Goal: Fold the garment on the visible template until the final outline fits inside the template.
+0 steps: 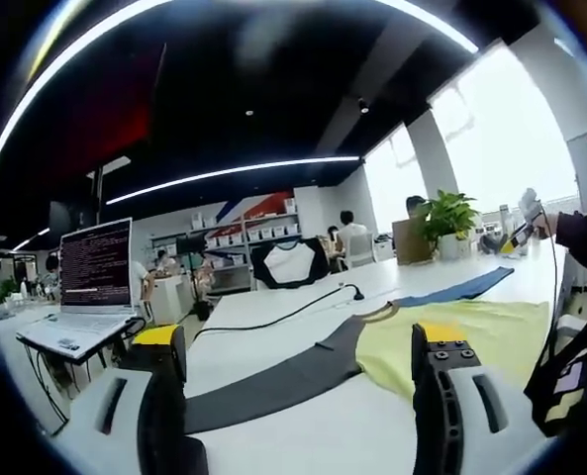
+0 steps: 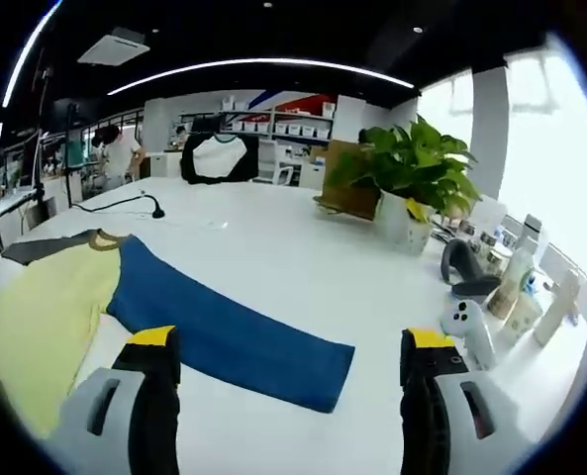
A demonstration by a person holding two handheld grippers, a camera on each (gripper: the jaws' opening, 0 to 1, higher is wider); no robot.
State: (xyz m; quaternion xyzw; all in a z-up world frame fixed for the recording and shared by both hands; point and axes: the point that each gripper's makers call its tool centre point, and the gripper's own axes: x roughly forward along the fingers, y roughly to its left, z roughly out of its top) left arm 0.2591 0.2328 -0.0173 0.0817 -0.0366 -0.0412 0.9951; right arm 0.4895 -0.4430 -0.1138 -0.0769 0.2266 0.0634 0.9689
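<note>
A long-sleeved garment lies flat on the white table (image 1: 273, 426). It has a yellow body (image 1: 461, 341), a dark grey sleeve (image 1: 273, 381) and a blue sleeve (image 1: 461, 289). My left gripper (image 1: 298, 341) hovers open over the grey sleeve near the collar, with nothing between its jaws. In the right gripper view the blue sleeve (image 2: 224, 336) stretches out from the yellow body (image 2: 36, 317) towards the table's middle. My right gripper (image 2: 291, 346) stands open above the end of the blue sleeve, holding nothing. The grey sleeve (image 2: 26, 247) shows at the far left.
An open laptop (image 1: 85, 297) stands left of the garment, and a black cable (image 1: 293, 315) runs across the table behind it. A potted plant (image 2: 407, 168), bottles (image 2: 516, 287) and a white controller (image 2: 461, 322) crowd the table's right end. People sit in the background.
</note>
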